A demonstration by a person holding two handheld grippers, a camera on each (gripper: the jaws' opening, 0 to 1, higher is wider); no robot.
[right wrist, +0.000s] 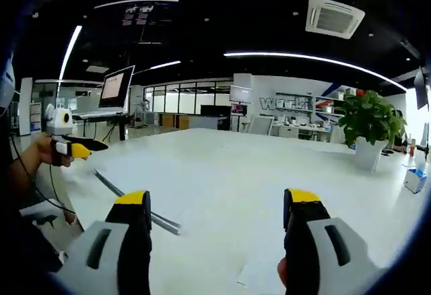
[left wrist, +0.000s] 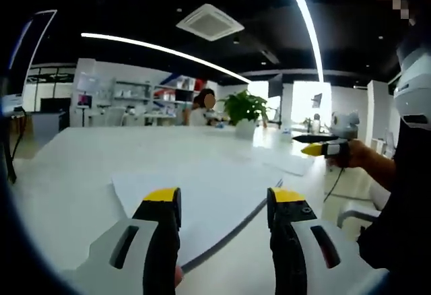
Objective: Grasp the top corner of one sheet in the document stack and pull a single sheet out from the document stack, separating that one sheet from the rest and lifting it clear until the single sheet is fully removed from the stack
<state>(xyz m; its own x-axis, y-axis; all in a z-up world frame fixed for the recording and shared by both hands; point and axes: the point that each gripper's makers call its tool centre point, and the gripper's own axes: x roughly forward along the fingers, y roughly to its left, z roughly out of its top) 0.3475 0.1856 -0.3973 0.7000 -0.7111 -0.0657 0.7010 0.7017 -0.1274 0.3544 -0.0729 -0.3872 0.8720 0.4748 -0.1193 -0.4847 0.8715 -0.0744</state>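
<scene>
Holding my left gripper point(left wrist: 223, 201) spread wide over the document stack point(left wrist: 202, 194) on the white table point(left wrist: 81, 160), my right gripper point(right wrist: 217, 204) wide too, I should go slow and pinch just one top corner.

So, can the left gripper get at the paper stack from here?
Probably yes: the left gripper has its jaws open just above the paper stack, with nothing between them. The right gripper is off to the side.

The document stack point(left wrist: 202, 197) is laid flat on the worktop point(left wrist: 74, 167), ahead of the left gripper point(left wrist: 223, 204). A potted plant point(left wrist: 244, 114) is set behind it at the far edge; the right gripper point(left wrist: 316, 148) is held to its right
</scene>
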